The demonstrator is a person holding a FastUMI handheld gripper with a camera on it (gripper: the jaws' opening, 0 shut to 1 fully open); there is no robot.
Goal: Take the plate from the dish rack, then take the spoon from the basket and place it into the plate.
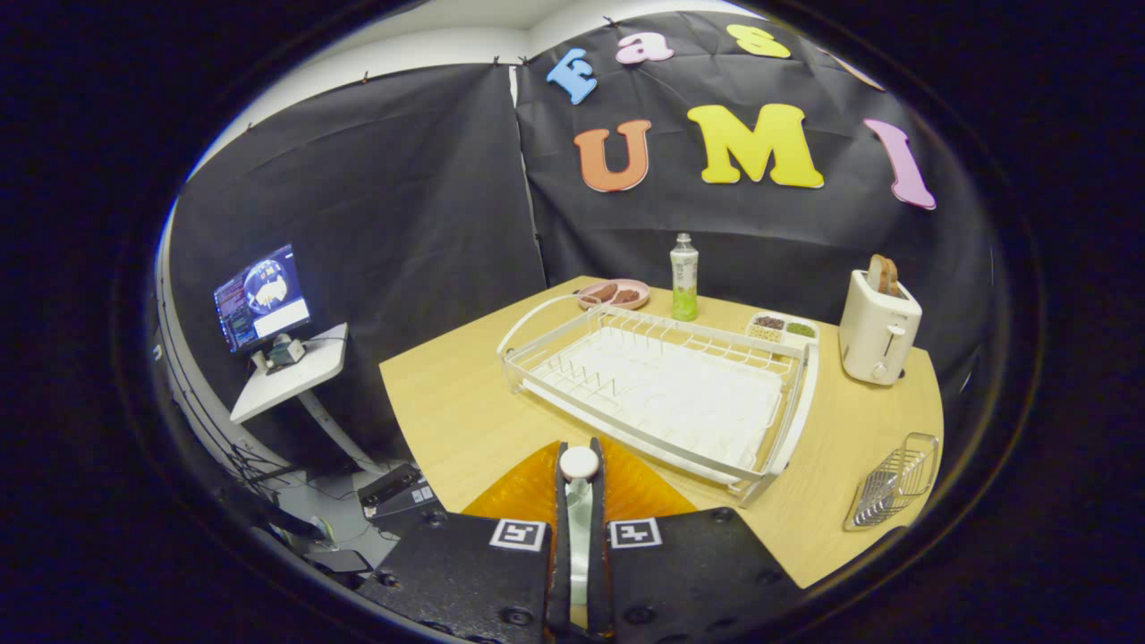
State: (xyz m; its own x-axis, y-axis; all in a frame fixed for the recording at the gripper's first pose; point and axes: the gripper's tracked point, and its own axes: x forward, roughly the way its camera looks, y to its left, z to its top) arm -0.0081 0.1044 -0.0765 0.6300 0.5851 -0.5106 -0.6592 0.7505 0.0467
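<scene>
I'm working in a staged recording booth, not a real kitchen — black cloth wall (429, 206) hung behind a wooden table (447, 402) with a dish rack (657, 389) and toaster (877, 331), a monitor (262, 298) beside it.

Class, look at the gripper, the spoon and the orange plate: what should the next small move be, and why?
Probably lower the spoon a little and open the gripper. Both fingers are pressed on the spoon, its white end poking up past the tips, and the orange plate lies on the table directly beneath them, near the dish rack. The wire basket looks emptied.
</scene>
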